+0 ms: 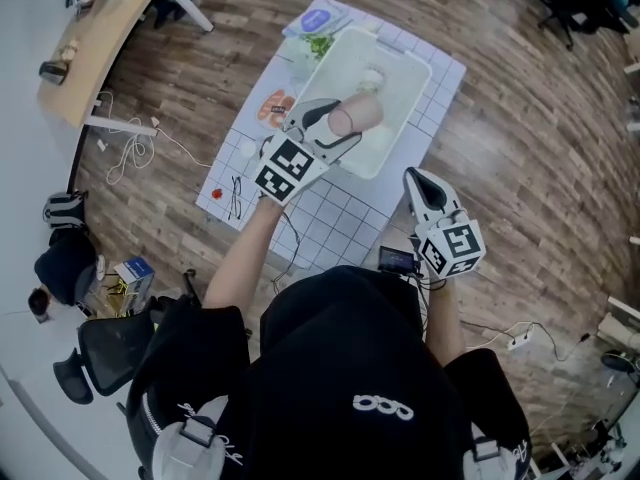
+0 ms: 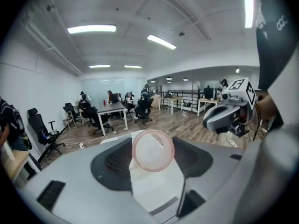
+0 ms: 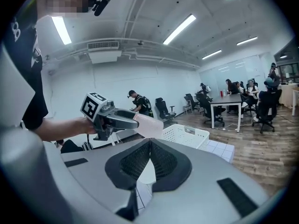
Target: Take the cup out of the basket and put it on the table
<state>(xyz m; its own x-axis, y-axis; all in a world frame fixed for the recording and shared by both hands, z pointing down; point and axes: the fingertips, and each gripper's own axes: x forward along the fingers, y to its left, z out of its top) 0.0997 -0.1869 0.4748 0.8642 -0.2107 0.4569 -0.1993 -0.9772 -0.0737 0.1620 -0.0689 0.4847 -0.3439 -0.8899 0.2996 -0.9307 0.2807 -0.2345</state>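
A translucent pink cup (image 1: 362, 115) lies on its side in the air above the white basket (image 1: 404, 76), and my left gripper (image 1: 340, 126) is shut on it. The left gripper view shows the cup's round base (image 2: 153, 150) pinched between the two dark pads (image 2: 117, 161). My right gripper (image 1: 415, 180) is shut and empty, off the table's near right corner. Its own view has the jaws pressed together (image 3: 149, 143), with the cup (image 3: 148, 126) and the basket (image 3: 187, 135) beyond them.
The basket stands on a table with a white grid cloth (image 1: 335, 218). At the table's left side lie a plate of food (image 1: 277, 106), some greens (image 1: 318, 46), a pair of glasses (image 1: 236, 196) and a small red thing (image 1: 217, 194). Wooden floor surrounds the table.
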